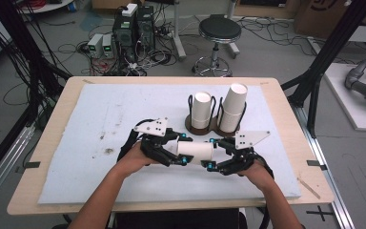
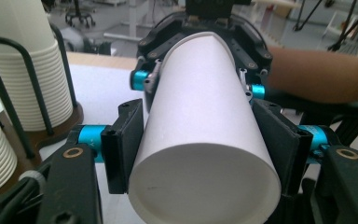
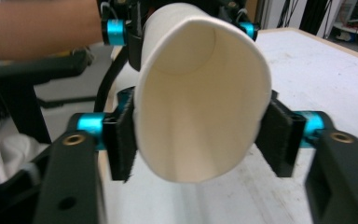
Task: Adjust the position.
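White paper cup (image 1: pixel 195 151) held sideways between both, near counter's front edge. Left hand-held gripper (image 1: pixel 174 151) clamps base, right hand-held gripper (image 1: pixel 218 153) squeezes rim oval. Ease right grip, else crushed imo.

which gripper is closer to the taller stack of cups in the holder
Right. The right gripper sits just in front of the taller stack, while the left gripper is farther off to its left. Both clamp the ends of one paper cup.
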A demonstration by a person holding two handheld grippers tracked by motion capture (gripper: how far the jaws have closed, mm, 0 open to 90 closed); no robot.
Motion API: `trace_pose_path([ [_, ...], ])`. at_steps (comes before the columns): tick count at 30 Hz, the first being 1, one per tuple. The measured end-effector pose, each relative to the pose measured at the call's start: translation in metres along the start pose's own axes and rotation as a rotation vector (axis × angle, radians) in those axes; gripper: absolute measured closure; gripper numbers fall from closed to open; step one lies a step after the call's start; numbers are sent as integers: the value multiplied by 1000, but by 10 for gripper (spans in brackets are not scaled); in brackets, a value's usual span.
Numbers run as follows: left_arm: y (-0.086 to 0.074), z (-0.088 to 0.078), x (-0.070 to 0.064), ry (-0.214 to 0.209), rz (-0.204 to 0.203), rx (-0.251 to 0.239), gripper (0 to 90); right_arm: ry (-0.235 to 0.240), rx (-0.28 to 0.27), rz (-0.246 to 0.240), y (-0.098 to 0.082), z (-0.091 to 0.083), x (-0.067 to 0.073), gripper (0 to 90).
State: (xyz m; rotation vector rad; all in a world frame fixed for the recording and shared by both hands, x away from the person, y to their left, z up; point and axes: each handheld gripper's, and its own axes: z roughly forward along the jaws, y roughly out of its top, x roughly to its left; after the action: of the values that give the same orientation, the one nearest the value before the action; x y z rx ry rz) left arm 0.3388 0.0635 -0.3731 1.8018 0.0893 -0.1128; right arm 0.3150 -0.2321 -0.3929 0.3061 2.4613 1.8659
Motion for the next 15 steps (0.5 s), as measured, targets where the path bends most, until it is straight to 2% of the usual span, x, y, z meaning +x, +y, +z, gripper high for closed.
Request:
trace_pose_path([
  [2, -1, -2, 1, -3, -10, -40, 366, -4, -13, 13, 0, 0, 0, 298],
  [3, -2, -3, 1, -5, -19, -70, 366, -13, -36, 23, 1, -1, 0, 272],
  [5, -4, -5, 3, -20, -47, -142, 366, -5, -49, 30, 1, -1, 0, 266],
  [7, -6, -6, 4, -34, -68, -194, 366, 3, -53, 28, 1, -1, 0, 266],
  [9, -6, -6, 4, -37, -69, -204, 366, 17, -74, 30, 2, -1, 1, 266],
  [15, -9, -3, 3, -39, -61, -180, 366, 22, -111, 49, 3, -2, 1, 273],
])
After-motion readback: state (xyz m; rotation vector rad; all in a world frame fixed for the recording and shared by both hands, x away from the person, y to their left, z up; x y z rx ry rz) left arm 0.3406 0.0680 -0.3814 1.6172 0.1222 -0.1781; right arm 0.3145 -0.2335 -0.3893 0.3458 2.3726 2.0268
